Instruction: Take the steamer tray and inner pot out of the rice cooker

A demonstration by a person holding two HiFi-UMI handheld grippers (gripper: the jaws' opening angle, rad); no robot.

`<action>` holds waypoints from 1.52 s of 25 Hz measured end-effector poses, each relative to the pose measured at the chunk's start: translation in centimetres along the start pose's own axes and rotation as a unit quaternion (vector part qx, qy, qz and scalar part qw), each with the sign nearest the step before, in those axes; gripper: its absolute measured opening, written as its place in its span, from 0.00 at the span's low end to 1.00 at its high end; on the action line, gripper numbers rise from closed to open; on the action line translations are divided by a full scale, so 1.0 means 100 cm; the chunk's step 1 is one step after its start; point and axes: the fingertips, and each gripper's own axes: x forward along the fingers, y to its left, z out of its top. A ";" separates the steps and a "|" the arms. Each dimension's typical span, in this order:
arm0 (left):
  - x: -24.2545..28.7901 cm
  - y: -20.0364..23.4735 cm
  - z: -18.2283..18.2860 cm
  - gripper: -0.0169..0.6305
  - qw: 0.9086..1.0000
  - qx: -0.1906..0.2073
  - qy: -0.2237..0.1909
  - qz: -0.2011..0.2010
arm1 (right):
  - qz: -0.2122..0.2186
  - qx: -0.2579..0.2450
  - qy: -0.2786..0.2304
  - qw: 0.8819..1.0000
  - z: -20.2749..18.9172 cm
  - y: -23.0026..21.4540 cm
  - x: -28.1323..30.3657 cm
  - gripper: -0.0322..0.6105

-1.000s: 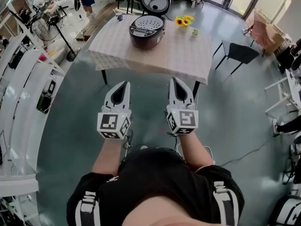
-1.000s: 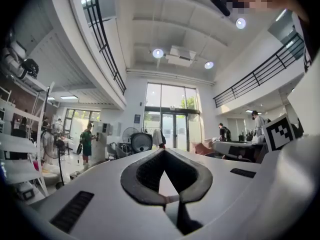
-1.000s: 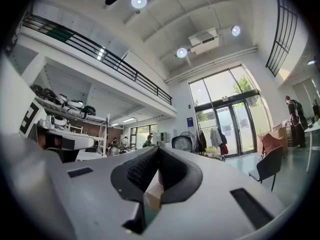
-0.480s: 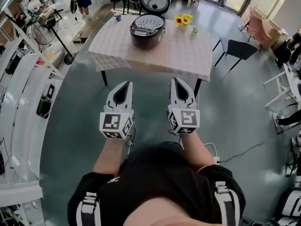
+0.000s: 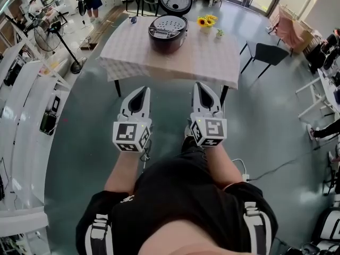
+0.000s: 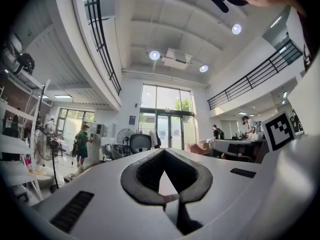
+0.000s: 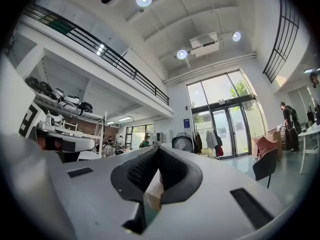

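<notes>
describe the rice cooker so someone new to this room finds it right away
Find the table covered with the pale checked cloth. Near its far edge stands the rice cooker, just left of the yellow flowers. It is the only big, dark, round thing on that table, and its lid stands raised behind it.

The table stands on a grey floor and carries a pale checked cloth. Near its far edge sits the rice cooker, lid raised. Yellow flowers and a small green-topped object stand to its right. A small container occupies the far left corner.
</notes>
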 end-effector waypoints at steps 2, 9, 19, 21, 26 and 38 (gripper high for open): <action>-0.001 0.001 -0.002 0.03 1.000 0.001 -0.001 0.000 | 0.002 -0.002 -0.004 1.000 0.001 0.002 0.000 0.05; 0.015 0.001 -0.005 0.03 1.000 0.023 -0.004 0.004 | 0.007 0.005 -0.016 1.000 -0.002 -0.011 0.017 0.05; 0.106 0.032 -0.032 0.03 0.999 0.030 0.013 0.019 | 0.017 0.012 0.001 1.000 -0.040 -0.054 0.107 0.05; 0.137 0.044 -0.040 0.03 0.999 0.027 0.021 0.022 | 0.013 0.013 0.004 1.000 -0.048 -0.071 0.136 0.05; 0.227 0.074 -0.055 0.03 0.998 0.014 0.044 0.030 | 0.010 0.023 0.023 0.999 -0.069 -0.122 0.219 0.05; 0.442 0.145 -0.068 0.03 0.995 -0.020 0.078 0.065 | 0.040 0.037 0.077 0.996 -0.108 -0.231 0.418 0.05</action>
